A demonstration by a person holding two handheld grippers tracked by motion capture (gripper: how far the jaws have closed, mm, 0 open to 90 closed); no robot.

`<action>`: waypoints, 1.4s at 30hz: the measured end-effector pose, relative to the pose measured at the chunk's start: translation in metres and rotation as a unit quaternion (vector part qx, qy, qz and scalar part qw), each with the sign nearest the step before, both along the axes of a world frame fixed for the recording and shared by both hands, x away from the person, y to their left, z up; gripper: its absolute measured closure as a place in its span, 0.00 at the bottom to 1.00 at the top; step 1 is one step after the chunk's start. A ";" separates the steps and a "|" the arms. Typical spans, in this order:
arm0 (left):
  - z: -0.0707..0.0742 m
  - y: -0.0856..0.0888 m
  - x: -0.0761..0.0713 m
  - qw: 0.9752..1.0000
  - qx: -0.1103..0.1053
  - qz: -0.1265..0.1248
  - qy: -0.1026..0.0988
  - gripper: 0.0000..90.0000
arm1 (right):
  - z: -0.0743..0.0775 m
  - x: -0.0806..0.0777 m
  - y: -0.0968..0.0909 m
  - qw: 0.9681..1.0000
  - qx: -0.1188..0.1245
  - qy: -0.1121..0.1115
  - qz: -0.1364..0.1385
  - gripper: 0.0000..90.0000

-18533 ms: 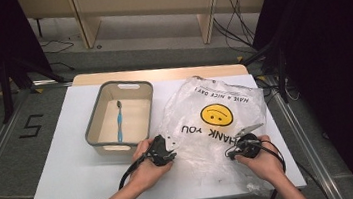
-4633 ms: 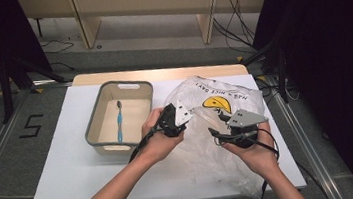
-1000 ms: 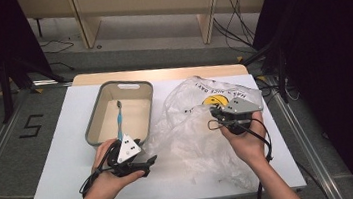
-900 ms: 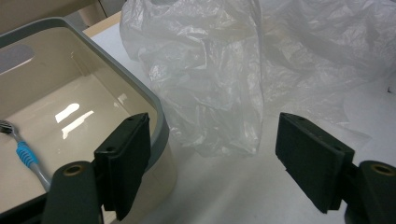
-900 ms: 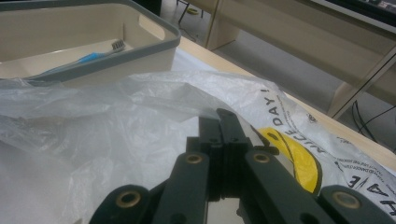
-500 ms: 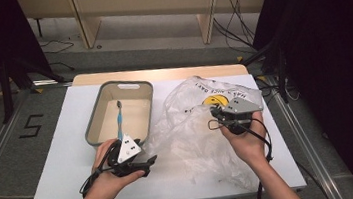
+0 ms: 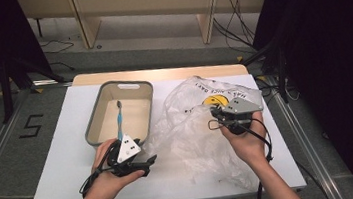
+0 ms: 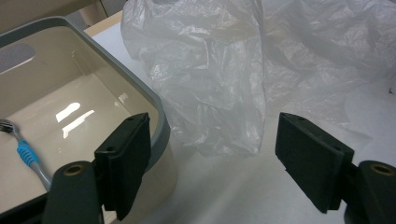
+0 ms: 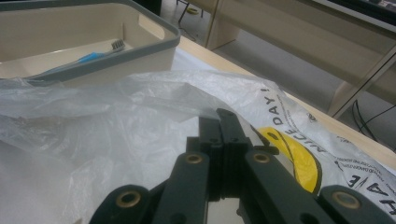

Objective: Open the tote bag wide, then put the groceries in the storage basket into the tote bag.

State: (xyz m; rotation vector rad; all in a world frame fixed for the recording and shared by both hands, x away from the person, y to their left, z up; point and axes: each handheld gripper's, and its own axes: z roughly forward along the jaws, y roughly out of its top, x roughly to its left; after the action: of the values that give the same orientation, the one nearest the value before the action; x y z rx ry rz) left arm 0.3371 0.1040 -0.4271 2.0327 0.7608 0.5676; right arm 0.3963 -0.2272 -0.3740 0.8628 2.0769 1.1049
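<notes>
On the white table [image 7: 60, 158] in the high view lie one grey-rimmed bin [image 7: 97, 119], one crumpled clear plastic bag [image 7: 189, 138] and one blue-handled toothbrush [image 7: 119, 122]. The bag spreads just to the right of the bin, its printed yellow face on the far side. The toothbrush rests inside the bin, its long axis running from the near wall toward the far one, bristle end pointing away from the person. The left gripper [image 7: 147, 160] lies level at the bin's near right corner, pointing toward the bag, jaws spread with nothing between them. The right gripper [image 7: 212, 122] hangs over the bag, right of the bin, pointing back toward it.

Seen from the left gripper view, the two black jaws stand wide apart; the bin's [image 8: 159, 109] rim corner sits by the left jaw, a hanging fold of the bag [image 8: 219, 84] stands beyond the gap, and the toothbrush [image 8: 25, 151] lies in the bin.

Along the right gripper view, the jaws are pressed together on a fold of the bag [image 9: 116, 126], with the bin [image 9: 140, 44] and toothbrush [image 9: 95, 53] beyond.
</notes>
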 end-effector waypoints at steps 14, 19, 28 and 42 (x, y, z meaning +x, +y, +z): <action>0.001 0.002 0.002 1.000 -0.006 -0.005 0.002 0.29 | -0.001 0.003 -0.001 1.000 0.001 0.004 -0.003 1.00; 0.001 0.002 0.003 1.000 -0.006 -0.004 0.005 0.29 | -0.001 0.003 -0.004 1.000 0.007 0.005 -0.005 1.00; 0.010 0.003 0.002 1.000 -0.011 -0.001 0.008 0.29 | -0.004 0.001 -0.006 1.000 0.009 0.010 -0.002 1.00; 0.025 0.020 0.010 0.999 -0.024 0.025 -0.002 0.29 | -0.005 0.003 -0.005 1.000 0.008 0.012 -0.003 1.00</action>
State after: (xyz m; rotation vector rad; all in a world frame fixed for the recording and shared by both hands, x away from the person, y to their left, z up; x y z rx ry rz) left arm 0.3476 0.1236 -0.4026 1.9727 0.8169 0.5772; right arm 0.3990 -0.2319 -0.3791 0.8921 2.0863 1.1152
